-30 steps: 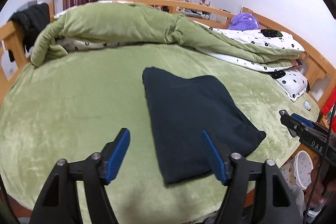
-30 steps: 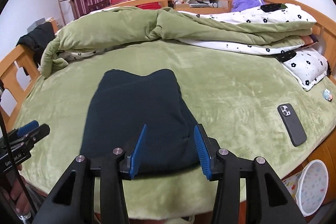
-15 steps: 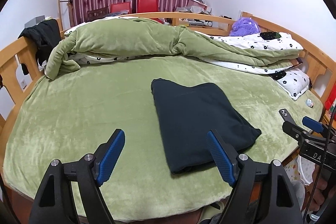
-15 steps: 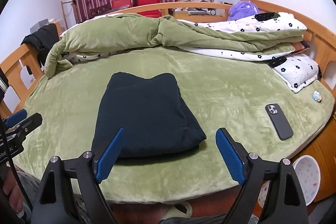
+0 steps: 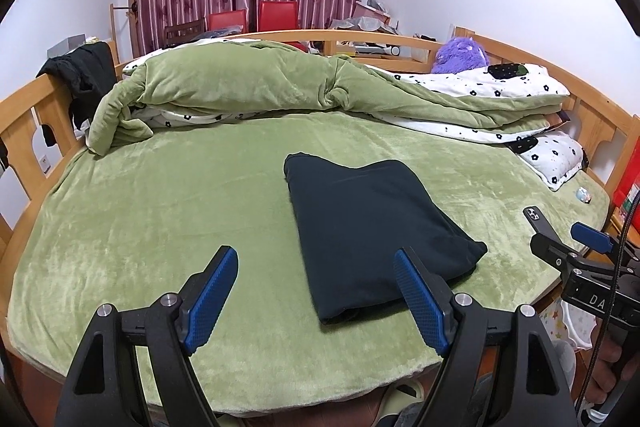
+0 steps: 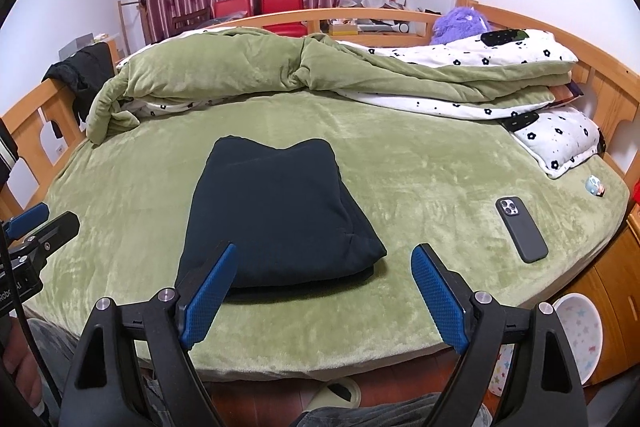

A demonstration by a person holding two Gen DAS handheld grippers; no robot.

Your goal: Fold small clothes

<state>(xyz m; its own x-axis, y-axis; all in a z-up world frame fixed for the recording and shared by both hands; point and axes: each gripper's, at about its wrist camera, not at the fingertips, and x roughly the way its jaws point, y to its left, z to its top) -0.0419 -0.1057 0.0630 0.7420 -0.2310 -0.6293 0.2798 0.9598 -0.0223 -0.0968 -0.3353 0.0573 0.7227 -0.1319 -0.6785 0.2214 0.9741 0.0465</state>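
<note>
A dark navy garment (image 5: 368,227) lies folded into a compact rectangle on the green bed cover (image 5: 160,211); it also shows in the right wrist view (image 6: 276,211). My left gripper (image 5: 316,297) is open and empty, held back over the bed's near edge with the garment's near end between its blue fingers. My right gripper (image 6: 324,299) is open and empty, held back from the garment's near right corner. Each gripper shows at the edge of the other's view.
A rolled green and white duvet (image 6: 320,75) lies across the back of the bed. A pillow (image 6: 560,139), a dark phone (image 6: 520,229) and a small toy (image 6: 595,185) lie at the right. Wooden rails (image 5: 24,131) ring the bed. A white bin (image 6: 576,331) stands on the floor.
My right gripper opened off the garment's near edge and pulled back. Both grippers have withdrawn and risen. The garment stays folded on the bed.
</note>
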